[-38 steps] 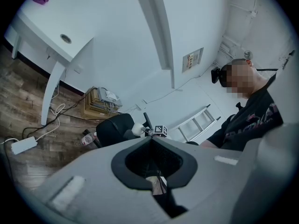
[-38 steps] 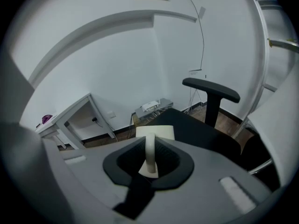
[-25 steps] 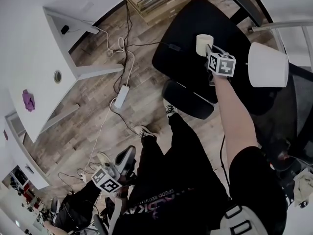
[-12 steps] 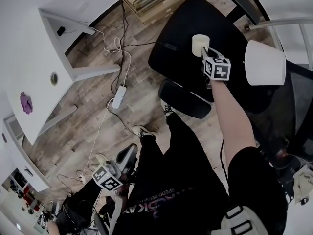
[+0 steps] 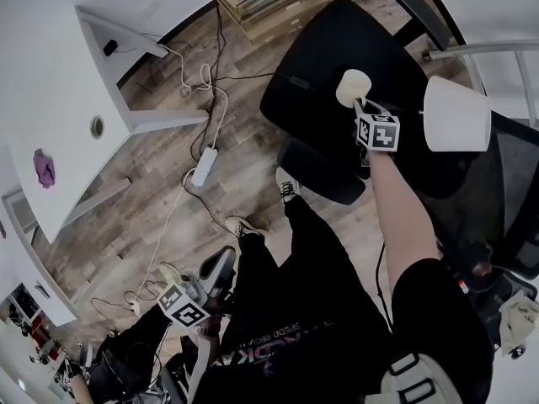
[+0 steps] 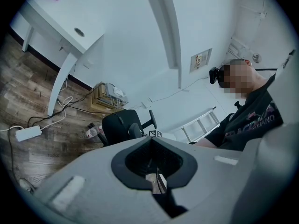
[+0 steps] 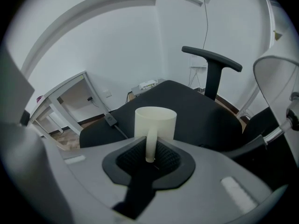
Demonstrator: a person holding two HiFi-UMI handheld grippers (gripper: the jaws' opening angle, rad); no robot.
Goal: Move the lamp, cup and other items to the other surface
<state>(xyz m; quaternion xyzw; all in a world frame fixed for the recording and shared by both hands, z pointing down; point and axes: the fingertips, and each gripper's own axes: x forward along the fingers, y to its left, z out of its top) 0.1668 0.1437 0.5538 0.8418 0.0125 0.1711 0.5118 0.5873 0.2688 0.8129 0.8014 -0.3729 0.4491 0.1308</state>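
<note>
Since half a second ago, the cup (image 5: 353, 86) has been shifted slightly to the right and nearer, and it is now seen a little tipped; it is held in the air above the black chair seat (image 5: 324, 53), not resting on it; its handle is clamped between the jaws of the right gripper (image 5: 364, 104), which the right gripper view confirms, the cream body standing just beyond the jaws; so small a shift suggests that the lift is done and the carry is only beginning. The left gripper (image 5: 217, 269) hangs low at the near left beside the person's leg; its jaws are drawn together and nothing is held in them.

The lamp (image 5: 457, 114) is seen just right of the cup, its white shade apart from the gripper; what it stands on cannot be made out, and it is judged not yet moved.

Beyond the chair, a wood floor (image 5: 143, 217) is spread with loose cables and a white power strip (image 5: 205, 167); a low box of wiring (image 5: 261, 2) lies at the far edge by the white wall. A white desk (image 5: 50, 99) stands well apart at the left, with a small purple item (image 5: 44, 168) on it; it is judged the likely other surface.
</note>
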